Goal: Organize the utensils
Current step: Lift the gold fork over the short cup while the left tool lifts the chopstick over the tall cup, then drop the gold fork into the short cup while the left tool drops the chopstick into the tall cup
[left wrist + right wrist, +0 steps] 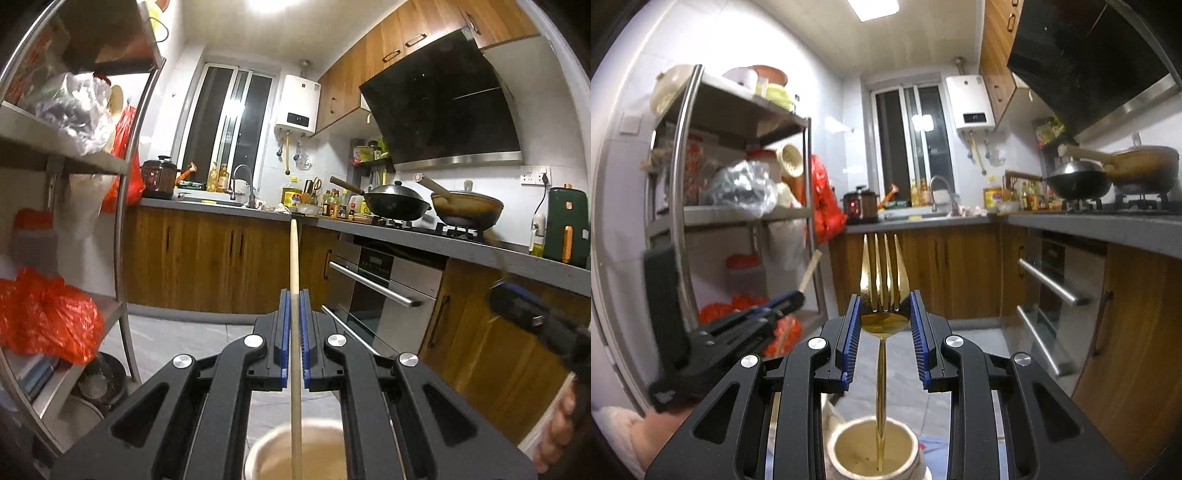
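Left gripper [294,339] clamps chopstick [294,266], lower end over cup [266,452] at 6 o'clock. Right gripper [885,332] pinches fork [884,280] — handle tip already in cup [849,448]. Neither released — looks midway.

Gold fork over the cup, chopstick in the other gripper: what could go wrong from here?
1. The gold fork is held only at its head's edges by the right gripper, so it could pivot or slip.
2. Its handle tip is already in the cup, so a sideways move might tip the cup.
3. The chopstick in the left gripper enters the same cup and could jam against the fork.
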### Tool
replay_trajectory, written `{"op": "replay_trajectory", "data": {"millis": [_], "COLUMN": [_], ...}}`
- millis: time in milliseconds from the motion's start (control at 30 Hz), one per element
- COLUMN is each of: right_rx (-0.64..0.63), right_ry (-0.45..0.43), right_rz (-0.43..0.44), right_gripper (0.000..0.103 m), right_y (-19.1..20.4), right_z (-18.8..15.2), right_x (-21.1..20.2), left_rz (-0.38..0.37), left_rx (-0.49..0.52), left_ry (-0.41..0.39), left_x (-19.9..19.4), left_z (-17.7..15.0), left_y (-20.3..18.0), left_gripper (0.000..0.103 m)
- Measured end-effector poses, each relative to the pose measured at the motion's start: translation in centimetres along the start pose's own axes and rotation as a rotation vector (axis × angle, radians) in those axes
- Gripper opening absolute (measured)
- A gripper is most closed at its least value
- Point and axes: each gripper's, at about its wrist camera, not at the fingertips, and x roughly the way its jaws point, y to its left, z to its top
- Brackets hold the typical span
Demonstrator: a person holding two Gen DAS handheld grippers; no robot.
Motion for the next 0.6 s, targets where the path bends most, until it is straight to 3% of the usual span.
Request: {"op": "replay_trajectory", "data": {"millis": [300,600], "right_rx": [0.043,0.074], "right_ry": [0.132,0.145], "right_rz": [-0.005,-0.038], "right_gripper": [0.028,0.028], "right_y": [-1.1,-1.8], "right_z": [-2.7,-3.2], "right_x": [2.1,2.5], "left_rz": [0.017,0.027], "left_rx": [-0.009,0.043], "left_ry": [0.094,0.156], "left_x": [-2.3,-1.6], "left_z": [-3.6,-5.0], "left_y": [0.3,0.1], "left_gripper": [0.005,0.005]}}
